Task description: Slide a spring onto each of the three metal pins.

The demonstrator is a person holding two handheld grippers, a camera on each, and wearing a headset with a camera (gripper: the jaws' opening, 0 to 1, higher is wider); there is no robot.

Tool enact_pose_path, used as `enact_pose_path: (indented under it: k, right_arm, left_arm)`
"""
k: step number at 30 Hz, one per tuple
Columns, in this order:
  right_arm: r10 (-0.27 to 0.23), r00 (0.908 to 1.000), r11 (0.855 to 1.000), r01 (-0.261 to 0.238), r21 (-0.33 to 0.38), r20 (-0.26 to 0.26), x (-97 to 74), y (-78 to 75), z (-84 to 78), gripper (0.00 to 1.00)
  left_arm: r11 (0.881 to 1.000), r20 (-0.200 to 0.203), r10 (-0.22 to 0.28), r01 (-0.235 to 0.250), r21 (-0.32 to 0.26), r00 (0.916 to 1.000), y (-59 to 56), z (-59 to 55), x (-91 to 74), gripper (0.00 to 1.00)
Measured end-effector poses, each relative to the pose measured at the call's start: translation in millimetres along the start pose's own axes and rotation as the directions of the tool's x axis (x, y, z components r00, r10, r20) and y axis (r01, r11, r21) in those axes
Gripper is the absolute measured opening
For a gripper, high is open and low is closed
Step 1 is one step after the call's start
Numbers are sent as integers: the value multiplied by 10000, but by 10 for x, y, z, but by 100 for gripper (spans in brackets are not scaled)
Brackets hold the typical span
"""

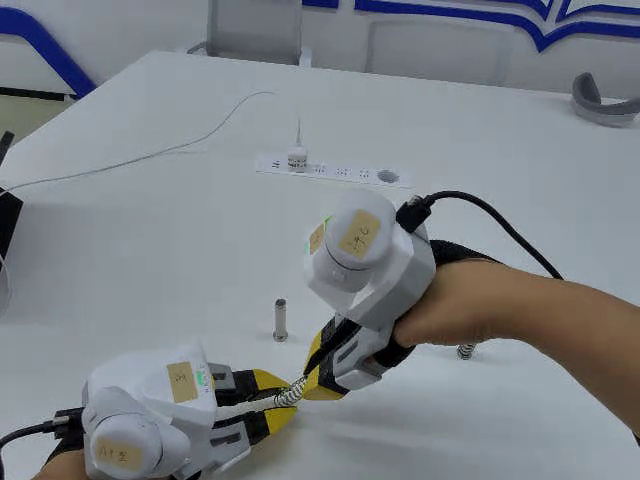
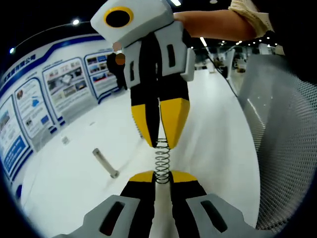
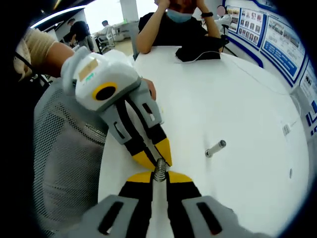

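White table (image 1: 150, 250) bears one upright pin (image 1: 280, 320). Beside it, left gripper (image 1: 280, 401) and right gripper (image 1: 312, 378) each clamp narrowly on one end of a spring (image 1: 291, 391). One should release; the other then lines the coil's bore over the pin's tip.

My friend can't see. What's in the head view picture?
The left gripper and right gripper both pinch one small spring between their yellow tips, over a white table. A metal pin stands upright just behind them.
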State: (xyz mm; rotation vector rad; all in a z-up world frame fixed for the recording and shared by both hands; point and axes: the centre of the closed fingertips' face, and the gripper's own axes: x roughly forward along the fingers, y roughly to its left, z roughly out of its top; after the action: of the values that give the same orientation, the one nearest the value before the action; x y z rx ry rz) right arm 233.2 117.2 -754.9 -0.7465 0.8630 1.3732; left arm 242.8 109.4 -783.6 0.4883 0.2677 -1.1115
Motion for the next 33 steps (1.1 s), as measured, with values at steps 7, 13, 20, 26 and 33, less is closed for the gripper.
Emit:
enact_pose_path:
  k: [7, 13, 20, 26, 33]
  right_arm:
    - [-106, 9998, 9998, 108, -136, 146, -18, 3, 52, 11]
    - [-194, 9994, 9995, 201, -225, 296, -23, 9, 104, 11]
    - [-219, 9989, 9993, 232, -304, 422, -19, 20, 144, 12]
    - [-235, 9985, 9993, 249, -296, 488, -19, 20, 153, 12]
    - [-244, 9982, 9994, 256, -215, 550, -28, 23, 158, 12]
  left_arm:
    - [9995, 140, -10, 15, -318, 9999, -9, 28, 14, 11]
    - [9977, 247, -12, 28, -672, 9997, -5, 44, 10, 11]
    - [9957, 324, -144, 173, -908, 9994, -43, 77, 40, 12]
    - [9958, 352, -203, 234, -890, 9992, -61, 99, 59, 12]
    - [9961, 338, -203, 231, -856, 9992, -65, 102, 49, 12]
